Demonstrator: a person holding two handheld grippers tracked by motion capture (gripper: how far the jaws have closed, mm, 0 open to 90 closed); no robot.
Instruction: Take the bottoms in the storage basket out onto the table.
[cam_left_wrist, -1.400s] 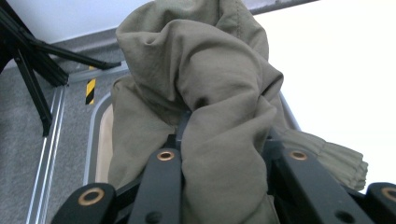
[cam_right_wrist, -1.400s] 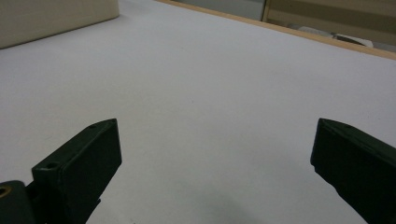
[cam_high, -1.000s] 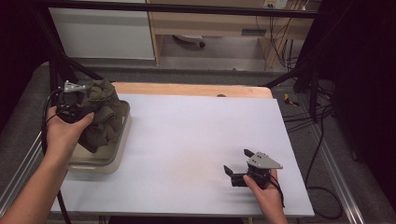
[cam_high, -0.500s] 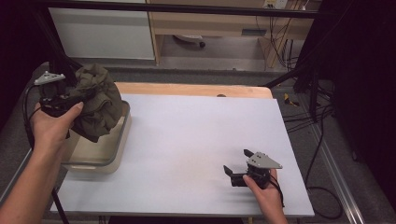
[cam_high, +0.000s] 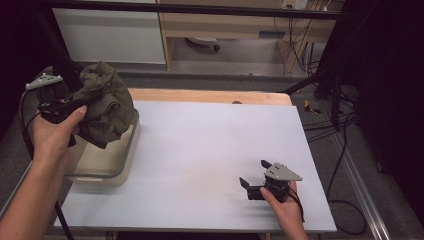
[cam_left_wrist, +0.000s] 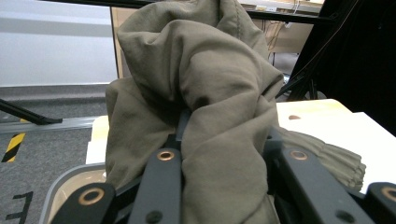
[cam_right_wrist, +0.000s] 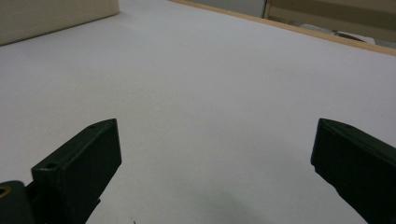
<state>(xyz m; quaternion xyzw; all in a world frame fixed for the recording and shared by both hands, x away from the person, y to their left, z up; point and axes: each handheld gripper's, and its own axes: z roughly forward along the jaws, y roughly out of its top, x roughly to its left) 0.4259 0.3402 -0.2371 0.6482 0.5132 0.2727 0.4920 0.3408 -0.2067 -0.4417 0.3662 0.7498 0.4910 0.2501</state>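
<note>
A bunched olive-green garment hangs above the clear plastic bin at the table's left edge. My left gripper is shut on the cloth and holds it lifted. In the left gripper view the garment bulges up between the two black jaws and hides their tips; a ribbed cuff trails to the right. My right gripper rests low on the white table near the front right, open, with nothing between its fingers.
The bin's pale wall lies far off at the upper left of the right gripper view. A wooden strip edges the table's far side. Black frame posts and cables stand to the right, and white cabinets stand behind.
My left hand has raised the garment out of the bin and drawn it a little to the left. The right gripper has stayed where it was.
</note>
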